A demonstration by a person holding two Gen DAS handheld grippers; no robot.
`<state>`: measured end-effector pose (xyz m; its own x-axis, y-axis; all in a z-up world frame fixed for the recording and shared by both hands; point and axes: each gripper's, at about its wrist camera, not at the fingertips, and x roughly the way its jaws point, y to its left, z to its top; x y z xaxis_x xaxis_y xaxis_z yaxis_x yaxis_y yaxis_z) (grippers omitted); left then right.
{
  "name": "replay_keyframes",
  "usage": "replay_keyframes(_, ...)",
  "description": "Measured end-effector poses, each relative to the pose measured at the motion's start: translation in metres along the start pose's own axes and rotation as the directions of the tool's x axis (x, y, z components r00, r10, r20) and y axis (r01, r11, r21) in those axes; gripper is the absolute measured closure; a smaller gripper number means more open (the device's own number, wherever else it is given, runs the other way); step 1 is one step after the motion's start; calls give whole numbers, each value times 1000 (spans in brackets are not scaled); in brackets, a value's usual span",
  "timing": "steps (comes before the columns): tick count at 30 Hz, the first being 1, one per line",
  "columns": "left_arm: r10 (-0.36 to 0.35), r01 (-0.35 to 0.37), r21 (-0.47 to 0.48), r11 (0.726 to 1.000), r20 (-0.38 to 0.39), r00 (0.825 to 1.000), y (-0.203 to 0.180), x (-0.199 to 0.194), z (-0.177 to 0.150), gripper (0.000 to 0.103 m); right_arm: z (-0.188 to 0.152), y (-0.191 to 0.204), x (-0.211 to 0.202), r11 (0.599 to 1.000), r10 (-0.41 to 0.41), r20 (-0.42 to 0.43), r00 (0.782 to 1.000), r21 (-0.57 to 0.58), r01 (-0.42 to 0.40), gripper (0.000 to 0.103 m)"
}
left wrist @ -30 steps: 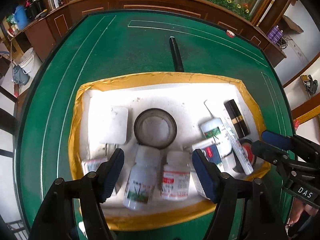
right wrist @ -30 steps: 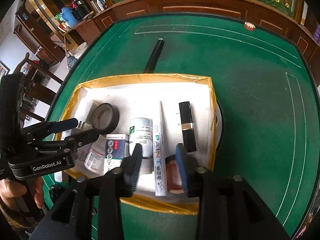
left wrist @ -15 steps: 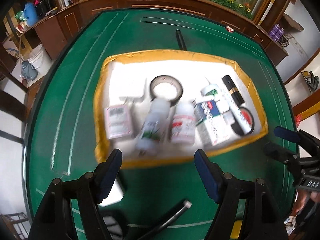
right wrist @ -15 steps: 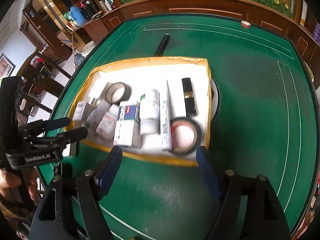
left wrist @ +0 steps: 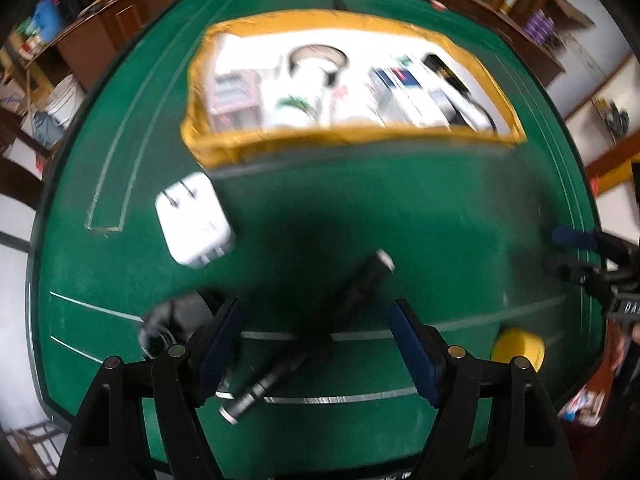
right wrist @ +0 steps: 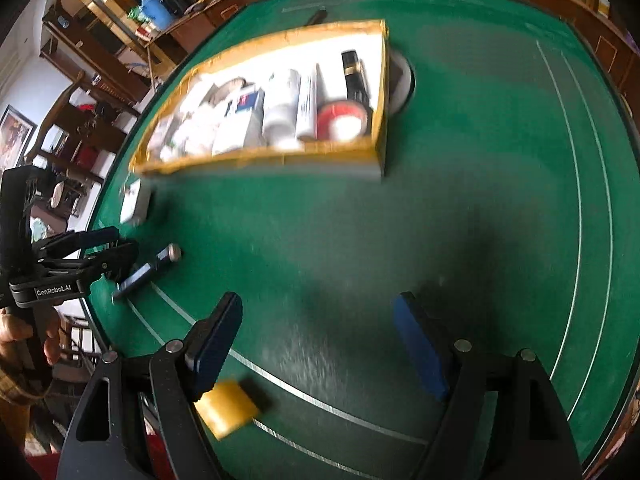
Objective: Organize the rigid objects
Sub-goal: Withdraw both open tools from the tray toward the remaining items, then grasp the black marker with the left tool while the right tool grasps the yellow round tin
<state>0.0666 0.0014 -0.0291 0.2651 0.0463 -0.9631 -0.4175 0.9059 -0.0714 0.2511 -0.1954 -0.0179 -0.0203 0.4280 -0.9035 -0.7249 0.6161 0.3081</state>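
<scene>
A yellow-edged box (left wrist: pixel 352 142) (right wrist: pixel 260 156) on the green table holds several bottles, cartons, tape rolls and a black tube. Loose on the felt near me lie a white plug adapter (left wrist: pixel 194 220) (right wrist: pixel 134 202), a black pen-shaped object (left wrist: pixel 312 332) (right wrist: pixel 146 270), a yellow block (left wrist: pixel 518 348) (right wrist: pixel 228 408) and a dark coiled object (left wrist: pixel 172 328). My left gripper (left wrist: pixel 316 344) is open and empty above the black pen-shaped object. My right gripper (right wrist: pixel 318 344) is open and empty over bare felt, the yellow block by its left finger. Both views are motion-blurred.
The green table (right wrist: pixel 460 200) has white lines and a round wooden rim. A black object (right wrist: pixel 316 16) lies behind the box. Shelves and chairs stand to the left beyond the table edge. The other gripper shows at each view's side edge (left wrist: pixel 592 268) (right wrist: pixel 80 256).
Both grippers have pulled back from over the box toward the near table edge. The right gripper's jaws opened wide. The loose objects near the edge came into view.
</scene>
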Motion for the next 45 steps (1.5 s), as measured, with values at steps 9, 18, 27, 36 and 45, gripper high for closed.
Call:
replay_keyframes(9,35,-34,29,999,-56,998,-10,19,-23,24,-27,17,-1,993,43,-62,997,-111,-50,25)
replay_keyframes(18,21,-22,-45,999,-18,1000,1,11,-27,82,-53,70,5,929,52,-134,990,-356,-97,25)
replay_keyframes(27,12,-14,-65,998,-16,1000,-5,11,-19,81,-55,87,28,905,-14,-160,987,-423,-56,50)
replay_keyframes(36,4,-5,-67,998,-17,1000,-2,13,-5,67,-37,75,31,905,-114,-81,990,-421,70,59)
replay_keyframes(45,4,-5,-67,998,-15,1000,-4,20,18,66,-13,37,28,942,-179,-17,984,-291,167,59)
